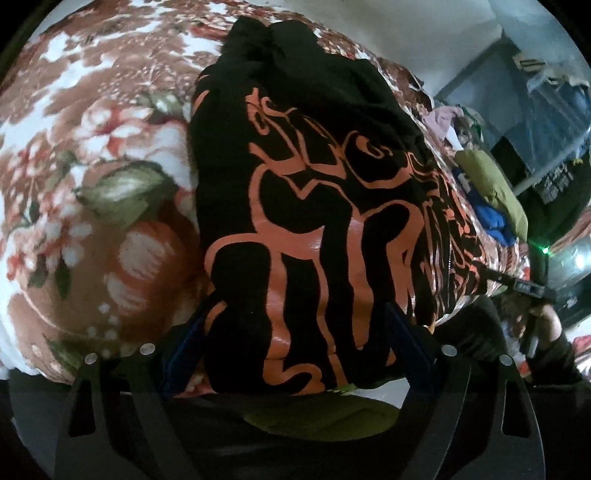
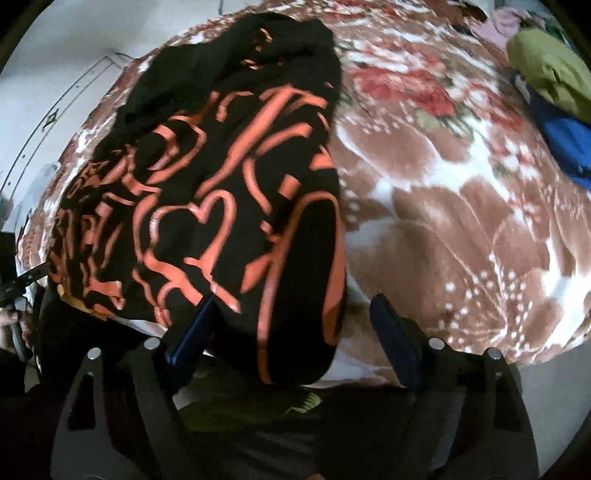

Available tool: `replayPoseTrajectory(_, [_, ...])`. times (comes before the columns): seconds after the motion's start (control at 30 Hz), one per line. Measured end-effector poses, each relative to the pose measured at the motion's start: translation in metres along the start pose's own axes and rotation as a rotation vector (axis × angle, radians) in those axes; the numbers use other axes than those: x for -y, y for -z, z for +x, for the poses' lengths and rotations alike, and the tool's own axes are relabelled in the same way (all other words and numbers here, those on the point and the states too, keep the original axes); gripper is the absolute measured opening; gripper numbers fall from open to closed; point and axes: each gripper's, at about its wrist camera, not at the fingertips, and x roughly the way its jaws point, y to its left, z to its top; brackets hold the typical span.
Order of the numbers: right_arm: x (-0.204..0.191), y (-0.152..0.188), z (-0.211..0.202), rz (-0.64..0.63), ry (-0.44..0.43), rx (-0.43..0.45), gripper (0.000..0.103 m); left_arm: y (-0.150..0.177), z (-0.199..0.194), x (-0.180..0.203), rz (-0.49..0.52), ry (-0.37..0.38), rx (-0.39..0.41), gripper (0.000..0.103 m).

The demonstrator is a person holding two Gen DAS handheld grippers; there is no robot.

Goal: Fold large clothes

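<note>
Bed covered by a plush floral blanket (image 1: 92, 192), brown and white with red flowers and green leaves, fills most of both views. Pile of other clothes at about 3 o'clock in the left wrist view: olive-green piece (image 1: 495, 184), blue piece (image 1: 491, 221), pinkish piece (image 1: 443, 118) behind them. Same pile at 2 o'clock in the right wrist view. White wall (image 1: 424, 29) at 12 to 1 o'clock beyond the bed. Blue-grey shelving (image 1: 546, 96) at 2 o'clock, contents blurred. Small green light (image 1: 546, 250) at 3 o'clock. Pale panelled surface (image 2: 55, 122) at 10 o'clock in the right wrist view. Lighting dim, indoor.
</note>
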Motion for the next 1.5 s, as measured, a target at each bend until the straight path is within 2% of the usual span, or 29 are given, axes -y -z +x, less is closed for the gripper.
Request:
replayPoseTrajectory(0.1, [-0.008,0.003,0.002,-0.010,-0.064,-0.018,0.081,-0.001,-0.003,-0.002,-0.021,0.023,0.004,0.084])
replayPoseTrajectory(0.2, [-0.015,0.003,0.006,-0.034,-0.058,-0.027,0.081,-0.003,-0.004,-0.002,-0.025,0.047,0.006,0.083])
replayPoseTrajectory(0.27, [-0.011,0.001,0.010,-0.006,-0.074,-0.032,0.079,-0.004,-0.004,-0.002,-0.033,0.060,0.007,0.080])
replayPoseTrajectory(0.33, [-0.004,-0.003,0.011,0.023,-0.091,-0.035,0.071,-0.004,-0.004,0.000,-0.029,0.065,0.007,0.073])
replayPoseTrajectory(0.43, [0.005,-0.008,0.010,0.050,-0.128,-0.040,0.064,-0.006,-0.009,0.003,-0.032,0.113,0.016,0.069])
replayPoseTrajectory(0.5, [0.009,-0.009,0.014,0.034,-0.118,-0.047,0.060,-0.007,-0.007,0.001,-0.021,0.094,0.012,0.064])
replayPoseTrajectory(0.53, [0.007,-0.009,0.017,0.010,-0.096,-0.049,0.057,-0.006,-0.003,-0.003,-0.022,0.077,0.000,0.057])
replayPoseTrajectory(0.57, [0.006,-0.007,0.016,0.008,-0.090,-0.045,0.056,-0.005,0.000,-0.007,-0.035,0.069,-0.005,0.044])
replayPoseTrajectory(0.63, [0.002,-0.007,0.012,0.010,-0.098,-0.036,0.040,-0.005,0.000,-0.015,-0.079,0.073,-0.006,0.034])
replayPoseTrajectory(0.7, [-0.004,-0.007,0.007,0.005,-0.120,-0.032,0.028,-0.005,-0.001,-0.011,-0.066,0.078,-0.014,0.024])
replayPoseTrajectory(0.73, [-0.010,-0.008,0.006,-0.004,-0.123,-0.036,0.023,-0.005,-0.001,-0.006,-0.045,0.073,-0.019,0.016])
replayPoseTrajectory(0.77, [-0.016,-0.009,0.005,-0.020,-0.123,-0.037,0.022,-0.006,-0.001,-0.004,-0.033,0.075,-0.022,0.012])
replayPoseTrajectory(1.07, [-0.042,-0.024,-0.025,-0.102,-0.137,0.040,0.018,-0.018,-0.010,0.022,0.054,0.066,0.009,0.007])
replayPoseTrajectory(1.37, [-0.066,-0.048,-0.063,-0.160,-0.144,0.158,0.017,-0.053,-0.033,0.060,0.137,0.031,0.075,0.006])
replayPoseTrajectory(1.5, [-0.079,-0.070,-0.079,-0.180,-0.158,0.210,0.017,-0.081,-0.047,0.076,0.152,0.080,0.117,0.006])
